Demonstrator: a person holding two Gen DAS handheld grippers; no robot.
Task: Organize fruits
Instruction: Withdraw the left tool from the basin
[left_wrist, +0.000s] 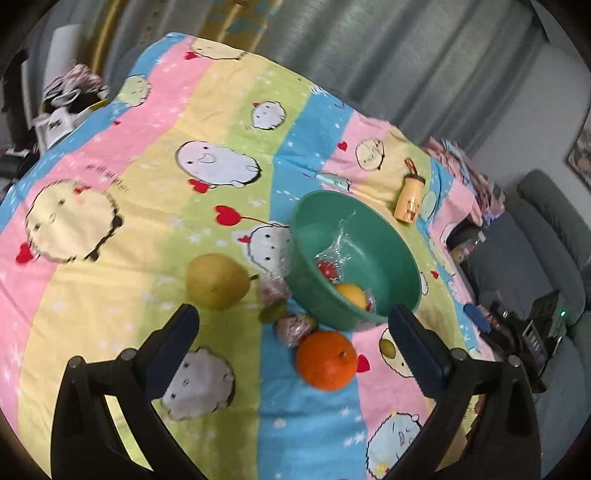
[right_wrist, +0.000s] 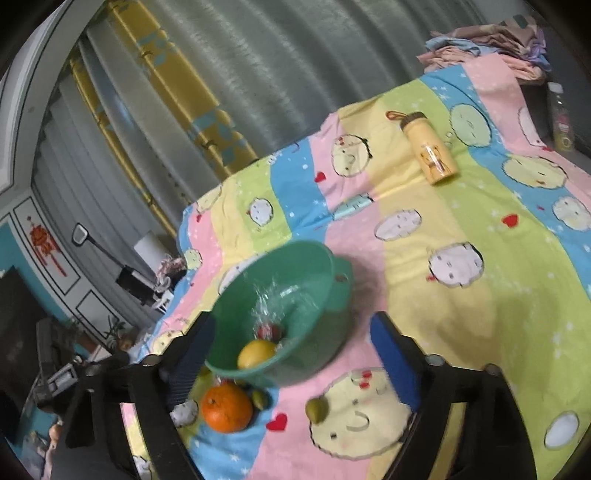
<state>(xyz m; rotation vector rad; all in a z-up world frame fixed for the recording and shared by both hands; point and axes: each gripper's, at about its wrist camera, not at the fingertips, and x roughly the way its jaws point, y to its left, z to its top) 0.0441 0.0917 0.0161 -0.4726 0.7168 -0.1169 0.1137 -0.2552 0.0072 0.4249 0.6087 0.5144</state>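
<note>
A green bowl (left_wrist: 369, 240) stands on the striped cartoon cloth and holds a yellow fruit (left_wrist: 351, 295) and a plastic-wrapped red fruit (left_wrist: 328, 268). A yellow pear (left_wrist: 216, 280), an orange (left_wrist: 327, 360), wrapped reddish fruits (left_wrist: 291, 326) and a small green fruit (left_wrist: 388, 347) lie beside it. My left gripper (left_wrist: 291, 325) is open and empty above the fruits. In the right wrist view the bowl (right_wrist: 314, 266), orange (right_wrist: 227, 406) and small green fruit (right_wrist: 317, 408) show. My right gripper (right_wrist: 295, 332) is open and empty, near the bowl.
A yellow bottle (left_wrist: 408, 203) lies on its side behind the bowl; it also shows in the right wrist view (right_wrist: 430, 149). Folded cloths (right_wrist: 487, 40) sit at the table's far corner. Grey curtains hang behind. A sofa (left_wrist: 546, 236) and clutter stand to the right.
</note>
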